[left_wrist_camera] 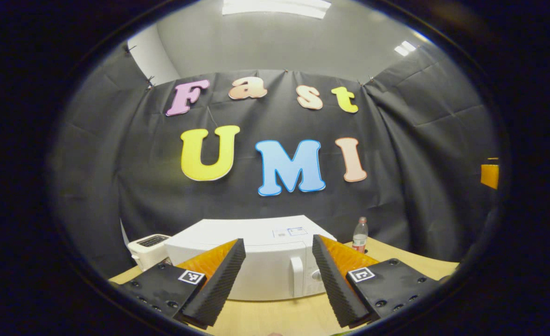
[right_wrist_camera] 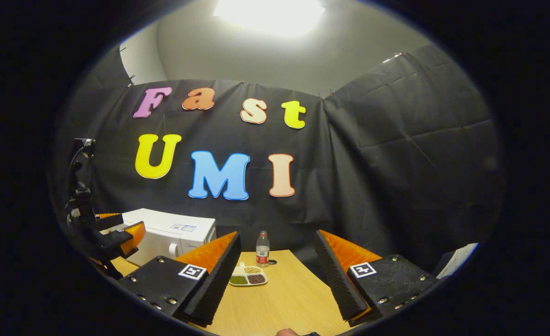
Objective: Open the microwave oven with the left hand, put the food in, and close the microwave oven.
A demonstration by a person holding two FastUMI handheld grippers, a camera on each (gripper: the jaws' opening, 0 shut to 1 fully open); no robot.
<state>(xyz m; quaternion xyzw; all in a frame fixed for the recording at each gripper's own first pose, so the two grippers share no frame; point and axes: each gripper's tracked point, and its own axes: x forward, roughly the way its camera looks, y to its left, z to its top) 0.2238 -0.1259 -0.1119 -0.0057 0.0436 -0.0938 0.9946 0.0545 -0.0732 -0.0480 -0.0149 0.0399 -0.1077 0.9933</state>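
A white microwave oven (left_wrist_camera: 261, 261) stands on the wooden table with its door closed and a vertical handle (left_wrist_camera: 296, 276) at the door's right side. My left gripper (left_wrist_camera: 278, 280) hovers open in front of it, some way off, holding nothing. In the right gripper view the microwave (right_wrist_camera: 172, 235) sits at the left, with the left gripper (right_wrist_camera: 116, 233) hovering before it. A small white divided food tray (right_wrist_camera: 248, 276) with green, brown and tan fillings lies on the table. My right gripper (right_wrist_camera: 277, 277) is open and empty, well short of the tray.
A white toaster (left_wrist_camera: 148, 248) stands left of the microwave. A plastic water bottle (left_wrist_camera: 360, 234) stands right of it, just behind the food tray (right_wrist_camera: 262, 249). The wooden table (right_wrist_camera: 293, 298) stretches toward me. Black cloth walls close the booth.
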